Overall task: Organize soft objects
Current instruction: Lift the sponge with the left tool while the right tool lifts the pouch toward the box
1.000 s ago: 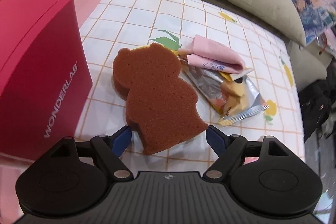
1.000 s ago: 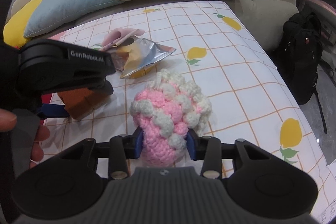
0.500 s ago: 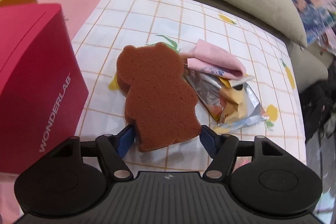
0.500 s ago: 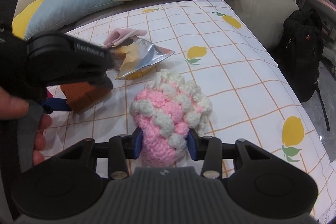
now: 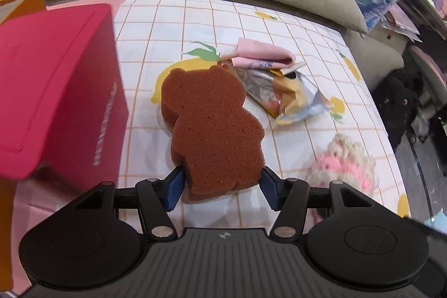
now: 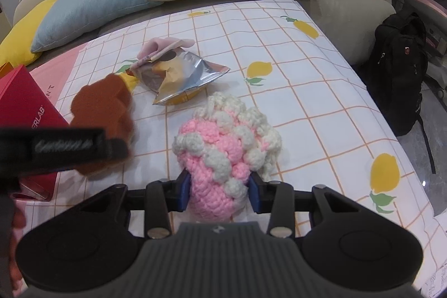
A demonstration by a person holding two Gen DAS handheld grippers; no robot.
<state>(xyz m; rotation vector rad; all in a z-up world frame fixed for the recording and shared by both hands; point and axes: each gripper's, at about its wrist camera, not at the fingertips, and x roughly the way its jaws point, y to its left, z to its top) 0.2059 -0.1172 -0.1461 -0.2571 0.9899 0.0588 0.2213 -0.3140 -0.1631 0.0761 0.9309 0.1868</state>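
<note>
Bear-shaped sponge (image 5: pixel 212 127) now sits between my left claw's (image 5: pixel 220 187) closing pads, lifted off the tablecloth (image 5: pixel 279 27) it lay on a second ago; my right claw (image 6: pixel 219 193) grips the crocheted toy (image 6: pixel 223 141).

**Right tongs clamp the crochet piece**

The right tongs (image 6: pixel 219 193) pinch the pink-and-white crochet piece (image 6: pixel 226 147) between blue pads on the lemon-print tabletop (image 6: pixel 307 91). Beside it, the blurred left tongs (image 6: pixel 69 147) cover the brown bear sponge (image 6: pixel 103 108); a foil packet (image 6: pixel 178 77) lies beyond.
</note>
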